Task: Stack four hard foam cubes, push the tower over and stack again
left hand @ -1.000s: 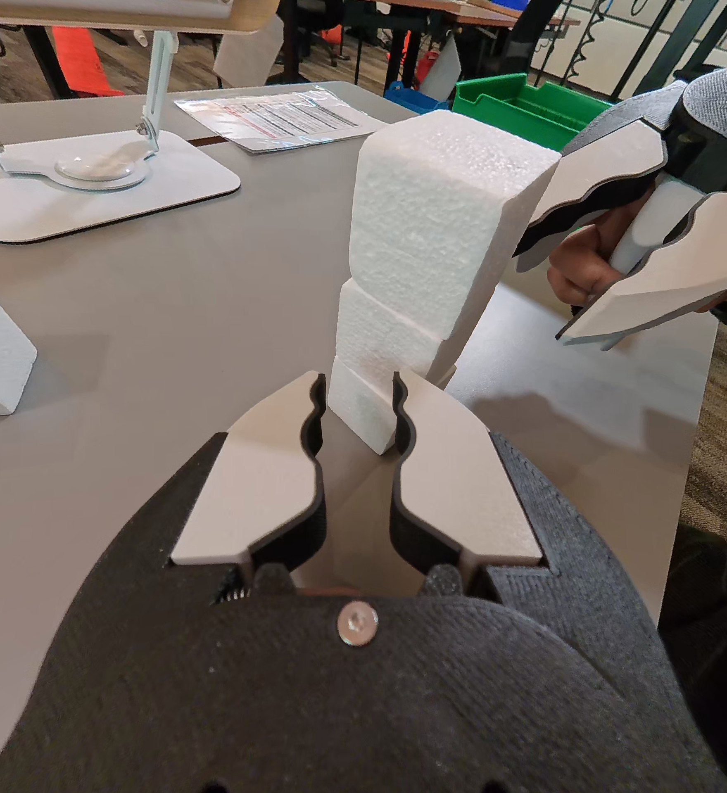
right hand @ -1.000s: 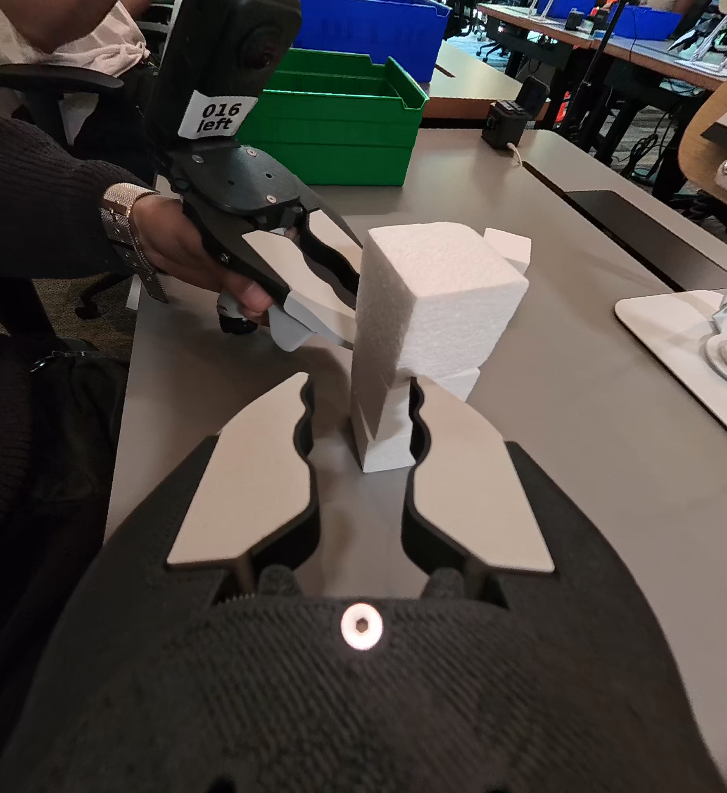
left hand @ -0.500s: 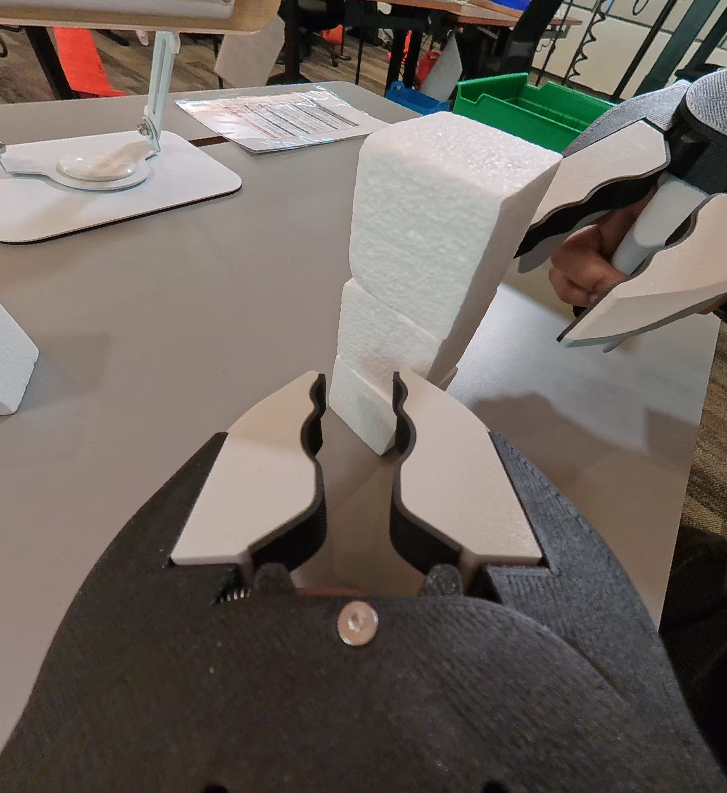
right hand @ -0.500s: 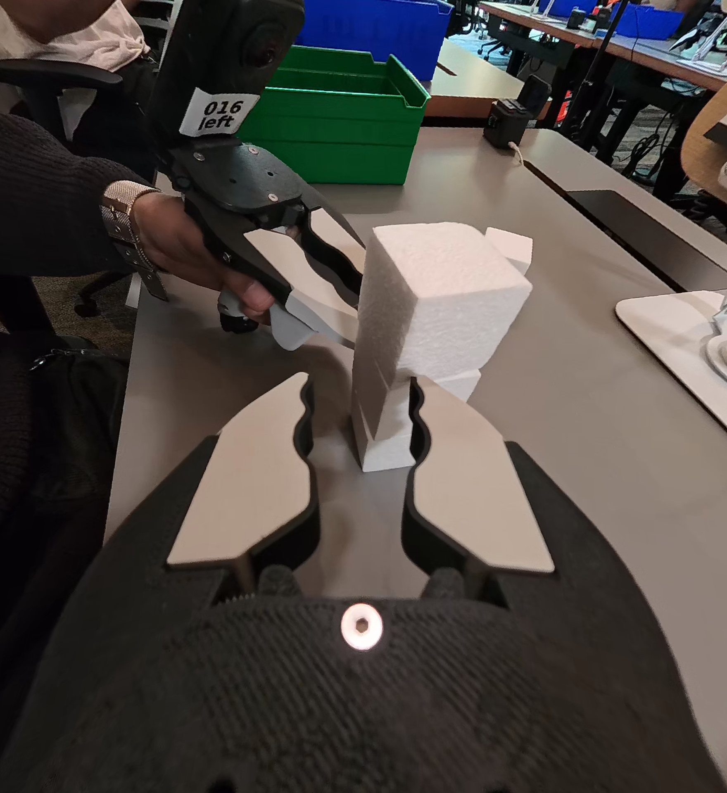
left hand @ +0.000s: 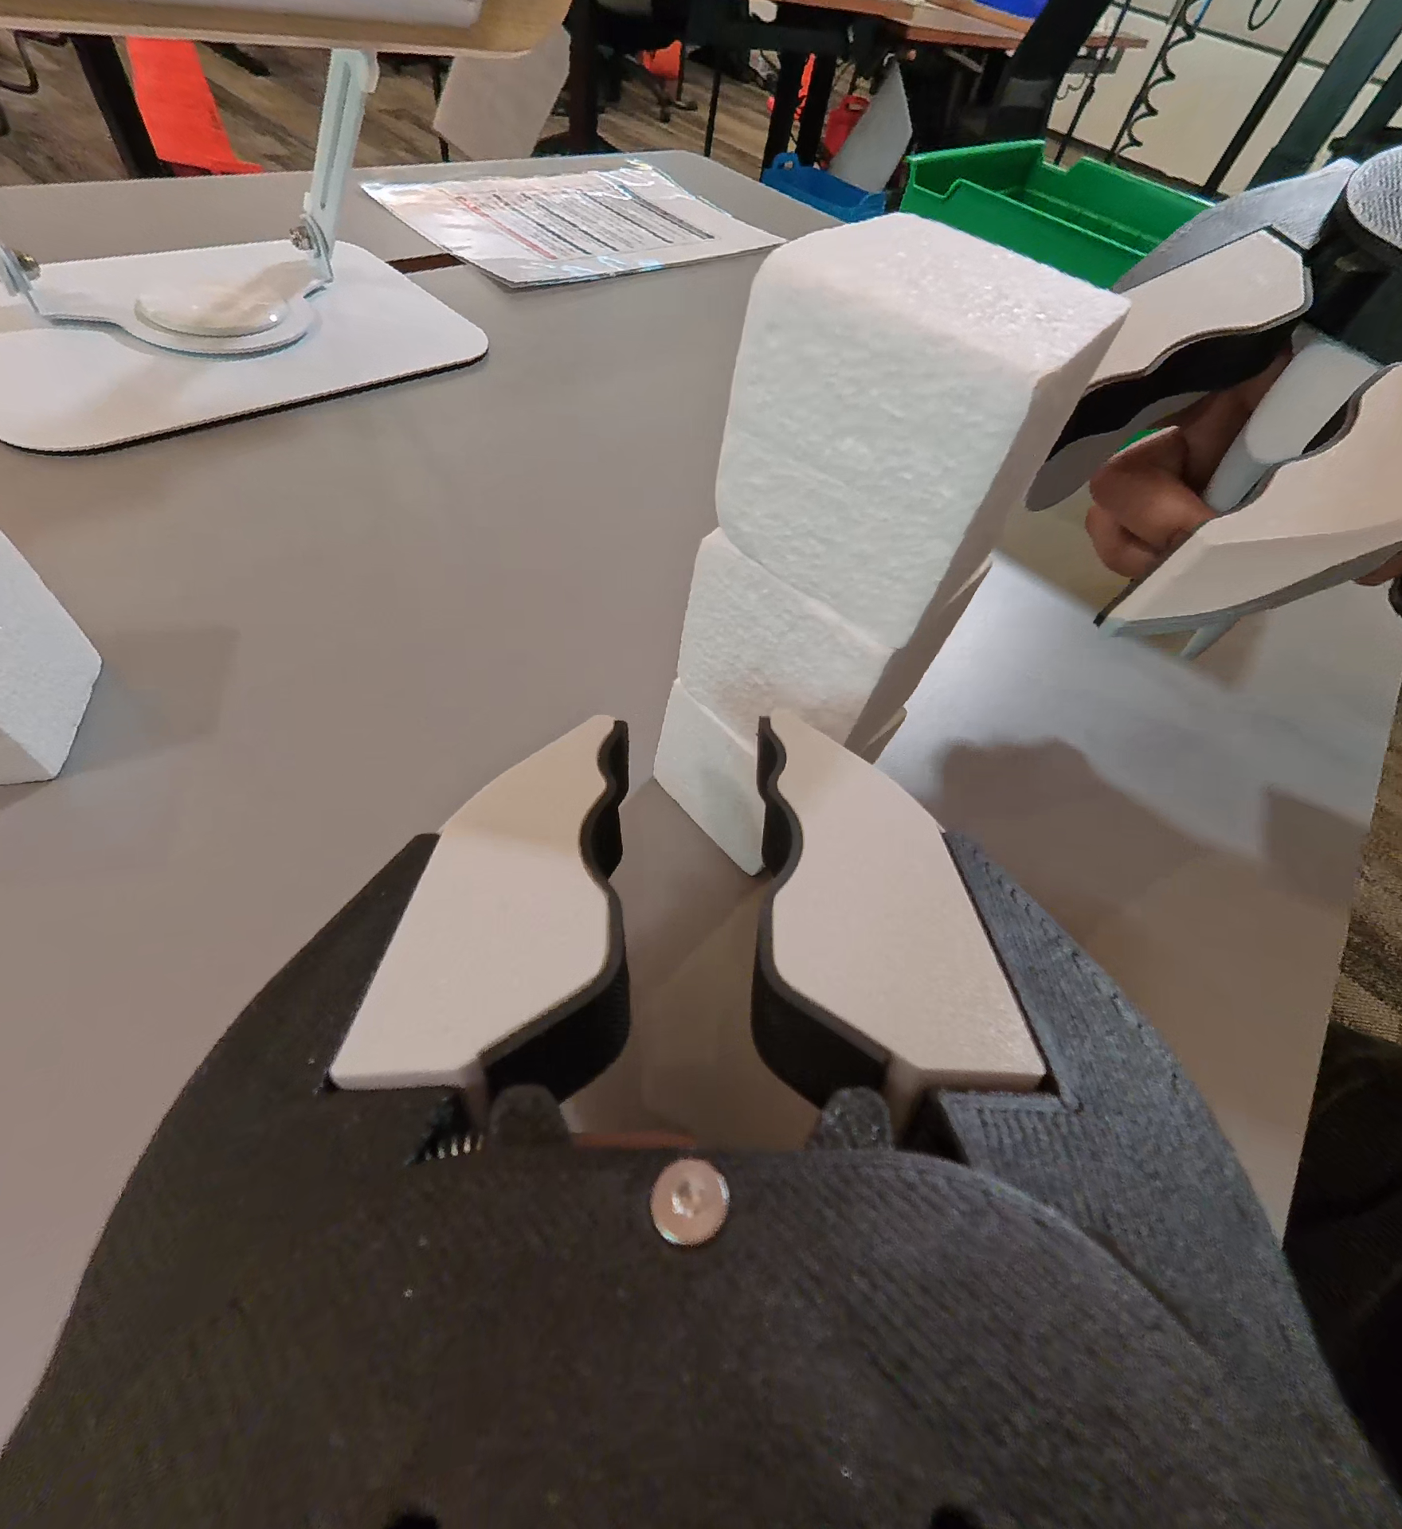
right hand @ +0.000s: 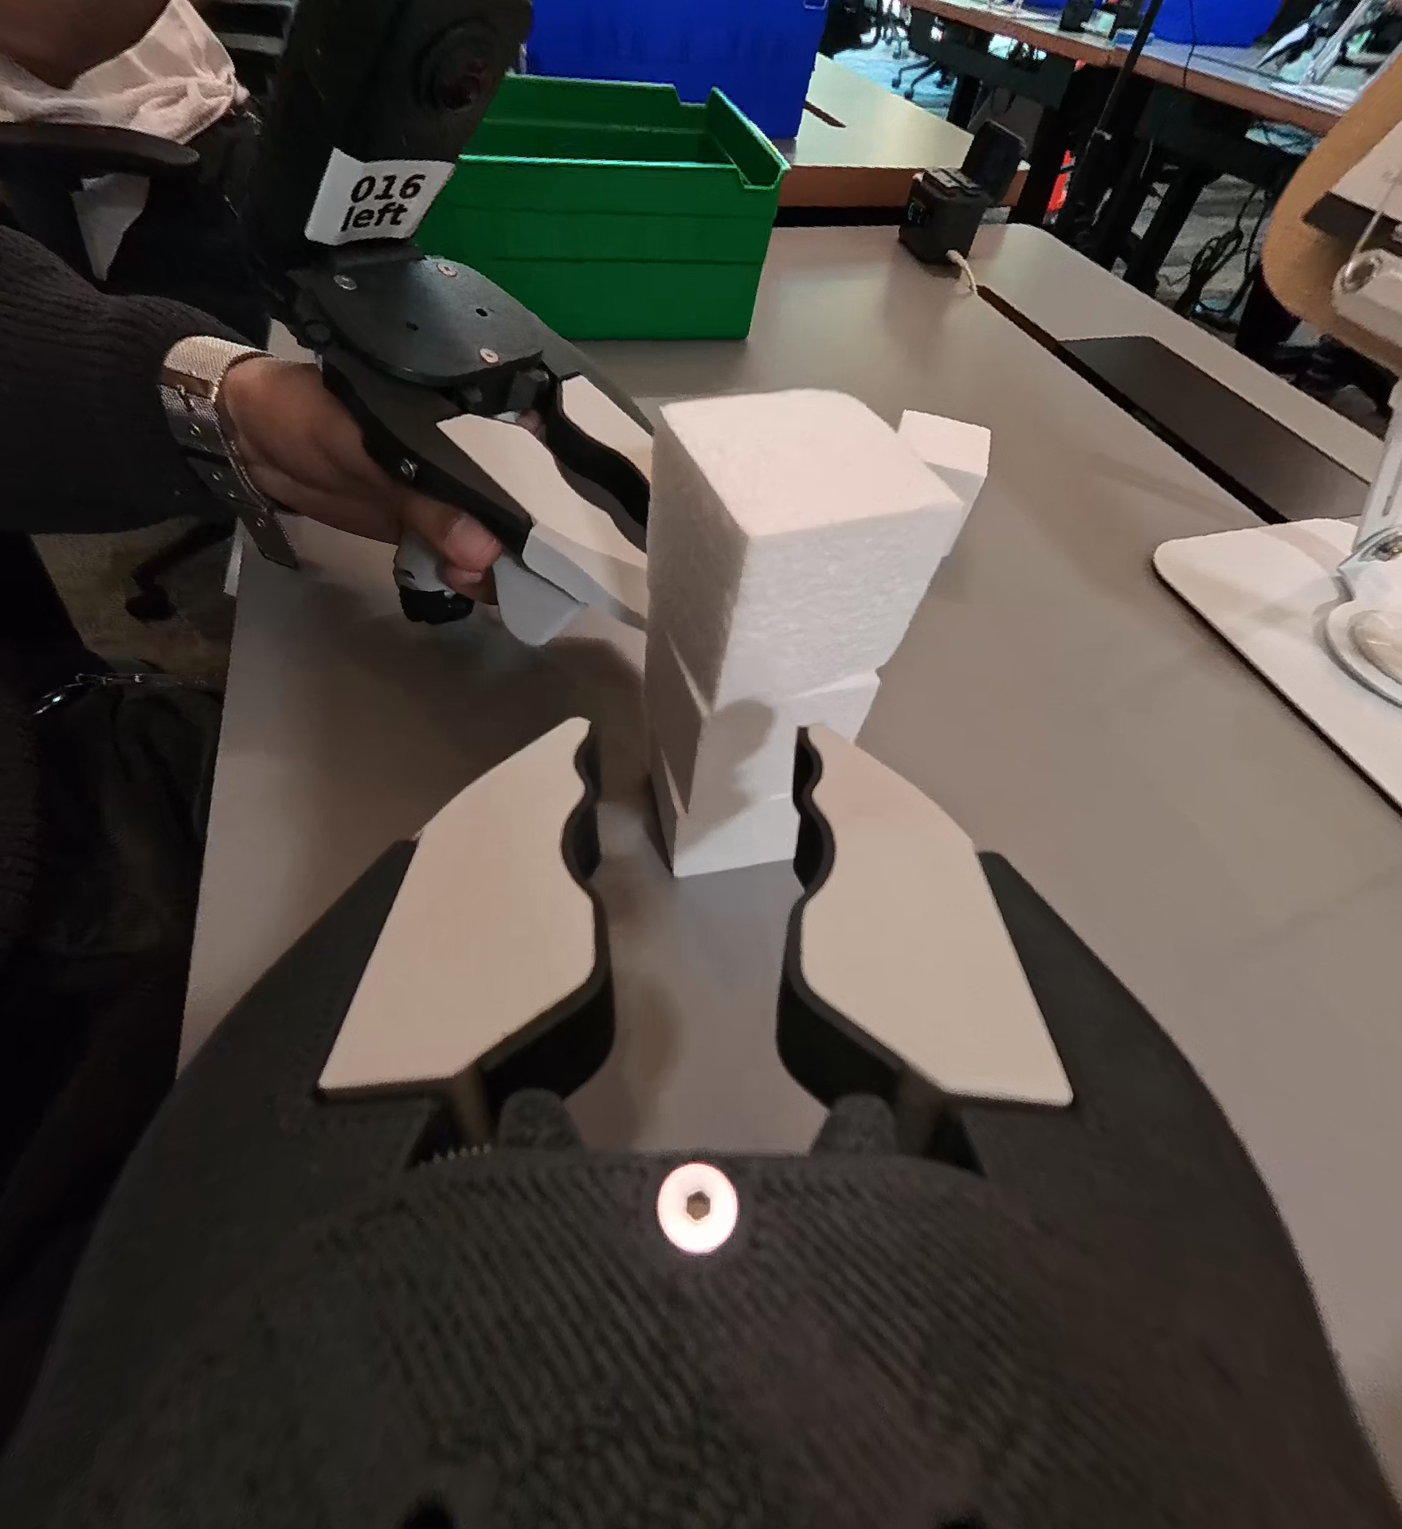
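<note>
A stack of white foam blocks stands on the grey table, a large block on top of two smaller ones. It also shows in the right wrist view. My left gripper is open and empty, with the stack's bottom block between its fingertips in its own view. In the right wrist view the left gripper reaches the stack's left side. My right gripper is open and empty, close to the stack's base. In the left wrist view the right gripper sits beside the top block. I cannot tell whether either gripper touches the stack.
A loose foam block lies at the left, also behind the stack. A white stand base and a laminated sheet lie farther back. A green bin and a small black device stand at the far end. The gap from one gripper's tips to the other's is roughly 9 cm.
The right wrist view has shifted slightly, so the stack sits a little more to the left in it. Both grippers stay open at the stack.
</note>
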{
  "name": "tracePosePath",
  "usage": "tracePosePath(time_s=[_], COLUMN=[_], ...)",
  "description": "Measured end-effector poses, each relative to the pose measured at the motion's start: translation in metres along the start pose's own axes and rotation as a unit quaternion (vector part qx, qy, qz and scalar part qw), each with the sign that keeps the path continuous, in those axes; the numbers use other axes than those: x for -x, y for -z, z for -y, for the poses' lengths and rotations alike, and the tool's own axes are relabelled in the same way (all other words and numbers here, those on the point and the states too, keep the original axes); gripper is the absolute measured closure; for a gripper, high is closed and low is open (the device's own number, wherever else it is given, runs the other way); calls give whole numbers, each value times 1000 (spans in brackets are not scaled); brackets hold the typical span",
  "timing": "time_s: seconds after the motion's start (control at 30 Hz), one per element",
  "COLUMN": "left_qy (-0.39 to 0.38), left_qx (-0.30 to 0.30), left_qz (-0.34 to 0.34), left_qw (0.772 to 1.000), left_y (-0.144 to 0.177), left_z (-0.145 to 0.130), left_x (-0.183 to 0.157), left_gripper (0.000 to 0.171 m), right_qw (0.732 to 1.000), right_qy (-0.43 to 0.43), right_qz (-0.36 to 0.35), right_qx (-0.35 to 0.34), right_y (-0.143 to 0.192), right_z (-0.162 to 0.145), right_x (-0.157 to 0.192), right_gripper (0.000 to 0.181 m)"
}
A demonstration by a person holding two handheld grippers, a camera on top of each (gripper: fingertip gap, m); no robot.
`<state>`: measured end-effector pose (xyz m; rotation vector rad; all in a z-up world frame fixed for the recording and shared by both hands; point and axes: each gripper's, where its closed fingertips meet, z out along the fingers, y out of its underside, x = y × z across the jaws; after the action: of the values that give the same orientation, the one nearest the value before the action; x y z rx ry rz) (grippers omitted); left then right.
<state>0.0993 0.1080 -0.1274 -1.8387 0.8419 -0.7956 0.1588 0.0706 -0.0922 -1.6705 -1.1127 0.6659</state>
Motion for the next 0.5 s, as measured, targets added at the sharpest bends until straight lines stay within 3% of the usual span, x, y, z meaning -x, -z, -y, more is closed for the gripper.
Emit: tracePosePath(time_s=[0.23,0.5], left_qy=[21,51], left_qx=[41,82], left_qz=[8,6], left_qw=[999,995], left_y=[-4,-6], left_z=[-14,-27], left_x=[7,9], left_gripper=[140,140], right_qw=[998,994], right_qy=[-16,14], right_qz=[10,29], right_qx=[60,104], right_y=[-7,-21], right_z=[-33,-43], right_x=[0,16], right_gripper=[135,133])
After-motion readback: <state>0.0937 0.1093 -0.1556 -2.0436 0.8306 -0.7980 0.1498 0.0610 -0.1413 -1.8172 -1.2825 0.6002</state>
